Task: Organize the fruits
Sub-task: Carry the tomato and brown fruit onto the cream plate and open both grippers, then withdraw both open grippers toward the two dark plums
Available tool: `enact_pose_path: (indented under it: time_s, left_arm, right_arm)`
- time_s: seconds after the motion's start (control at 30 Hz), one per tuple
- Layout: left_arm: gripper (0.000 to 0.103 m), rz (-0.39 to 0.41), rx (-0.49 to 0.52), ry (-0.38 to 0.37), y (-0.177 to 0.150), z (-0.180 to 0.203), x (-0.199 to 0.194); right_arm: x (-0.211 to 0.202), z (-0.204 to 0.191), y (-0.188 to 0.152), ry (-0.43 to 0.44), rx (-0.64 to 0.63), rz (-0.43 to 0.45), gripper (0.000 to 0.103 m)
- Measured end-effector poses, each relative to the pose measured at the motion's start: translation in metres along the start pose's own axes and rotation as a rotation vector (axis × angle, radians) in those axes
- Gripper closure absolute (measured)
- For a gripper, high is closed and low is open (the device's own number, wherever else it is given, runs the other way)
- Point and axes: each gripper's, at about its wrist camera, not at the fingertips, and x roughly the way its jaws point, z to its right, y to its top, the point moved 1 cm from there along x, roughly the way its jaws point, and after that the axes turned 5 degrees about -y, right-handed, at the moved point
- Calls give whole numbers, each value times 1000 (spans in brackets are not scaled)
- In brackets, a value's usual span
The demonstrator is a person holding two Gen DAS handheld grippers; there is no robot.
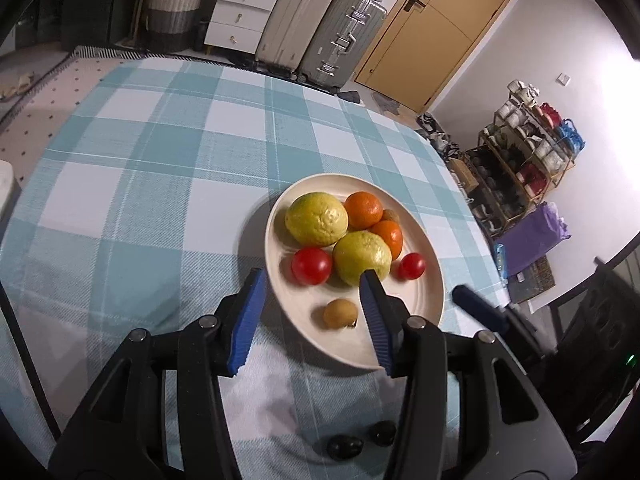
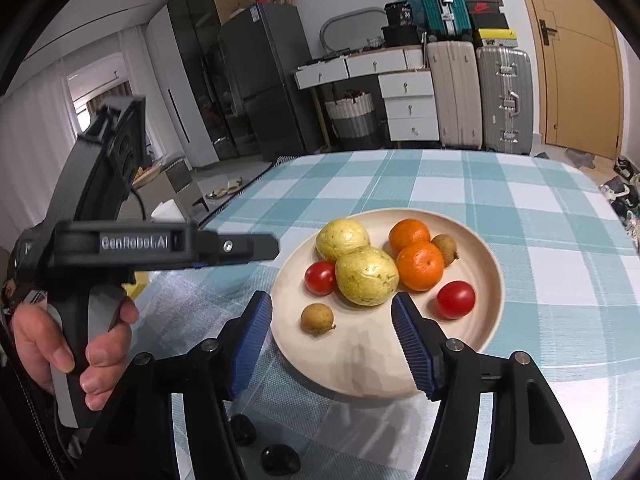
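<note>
A cream plate [image 1: 420, 312] on the checked tablecloth holds two yellow-green fruits [image 1: 316, 218], two oranges [image 1: 364, 210], two red tomatoes [image 1: 311, 266] and two small brown fruits [image 1: 340, 314]. My left gripper [image 1: 314, 276] hovers over the plate's near edge, open, its blue pads pressing on nothing. My right gripper [image 2: 332, 299] hangs over the near side of the same plate [image 2: 360, 356], open and empty, with a small brown fruit [image 2: 317, 319] and a yellow-green fruit [image 2: 366, 276] just ahead. The left gripper [image 2: 268, 249], held by a hand [image 2: 60, 348], shows at the left.
Two dark glossy round things [image 1: 344, 446] lie on the cloth below the grippers, also seen in the right wrist view [image 2: 280, 458]. The tablecloth [image 1: 160, 160] stretches bare beyond the plate. Suitcases [image 2: 504, 96], drawers and a door stand behind the table.
</note>
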Motion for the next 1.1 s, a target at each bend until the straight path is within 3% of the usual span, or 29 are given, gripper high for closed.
enact_pose_path:
  time_s: [0.13, 0.3, 0.4, 0.47, 0.73, 0.9, 1.1]
  left_arm:
    - [52, 26, 42, 56, -10, 7, -13]
    - [30, 78, 84, 124, -23, 16, -32]
    - [28, 112, 100, 154, -29, 21, -44]
    - [21, 130, 120, 180, -32, 27, -51]
    - [16, 151, 161, 264, -49, 40, -60]
    - [1, 158, 147, 248, -64, 43, -65]
    - [1, 143, 121, 257, -86, 38, -64]
  right_arm:
    - [-14, 0, 1, -9, -4, 34, 28]
    - [-28, -1, -2, -3, -12, 58, 22]
    - [-35, -2, -4, 2, -9, 70, 21]
    - [-39, -3, -6, -1, -6, 77, 20]
    - [-58, -11, -10, 23, -6, 130, 16]
    - [-66, -12, -20, 40, 5, 122, 16]
    - [-76, -12, -39, 29, -3, 103, 15]
